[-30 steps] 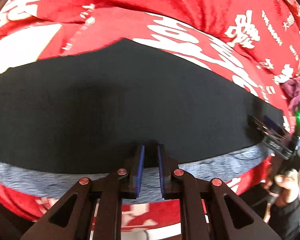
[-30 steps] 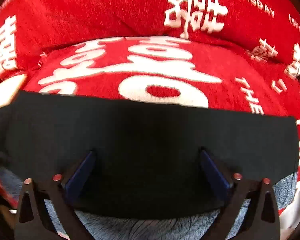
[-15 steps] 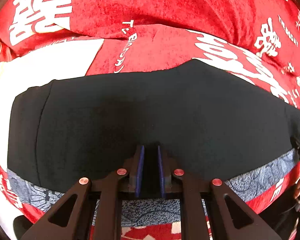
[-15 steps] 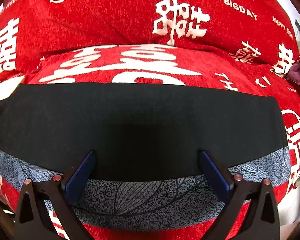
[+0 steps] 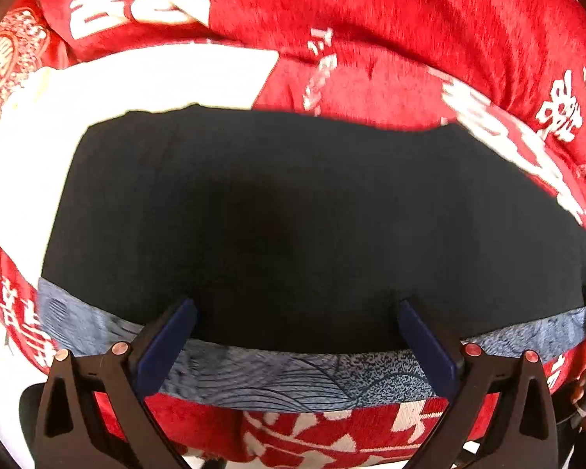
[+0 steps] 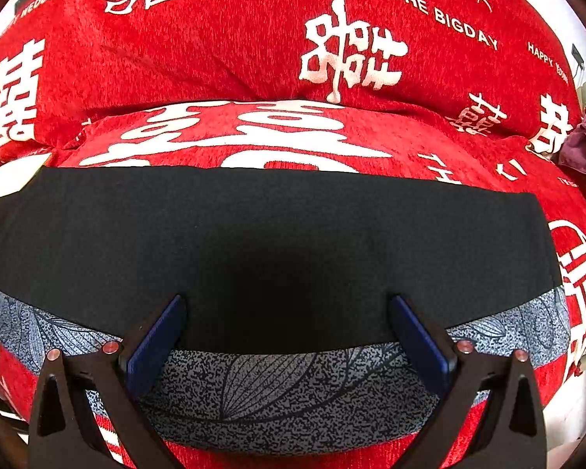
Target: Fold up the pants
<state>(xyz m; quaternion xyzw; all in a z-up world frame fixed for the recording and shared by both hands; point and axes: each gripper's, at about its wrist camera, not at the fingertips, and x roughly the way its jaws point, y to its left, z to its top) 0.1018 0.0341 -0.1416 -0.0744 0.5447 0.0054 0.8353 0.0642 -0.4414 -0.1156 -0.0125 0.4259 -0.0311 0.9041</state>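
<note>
The black fabric pants (image 5: 312,211), with a grey-blue leaf-patterned band (image 5: 285,375) along the near edge, lie flat as a long folded strip across the red plush sofa cover printed with white characters (image 6: 254,51). The black layer sits on top and stops short of the near edge, which is why the patterned band shows below it; this looks like a lengthwise fold already laid down.

The left gripper (image 5: 297,336) has just been opening, and its blue-padded jaws now stand wide apart over the near edge with nothing pinched between them (the cloth lies beneath, not in the pads). That suits a release after setting the edge in place. The right gripper (image 6: 289,332) also stands wide open above the same edge further along, holding nothing.

With both tools free and the strip smooth, the likely next step is a crosswise fold.
</note>
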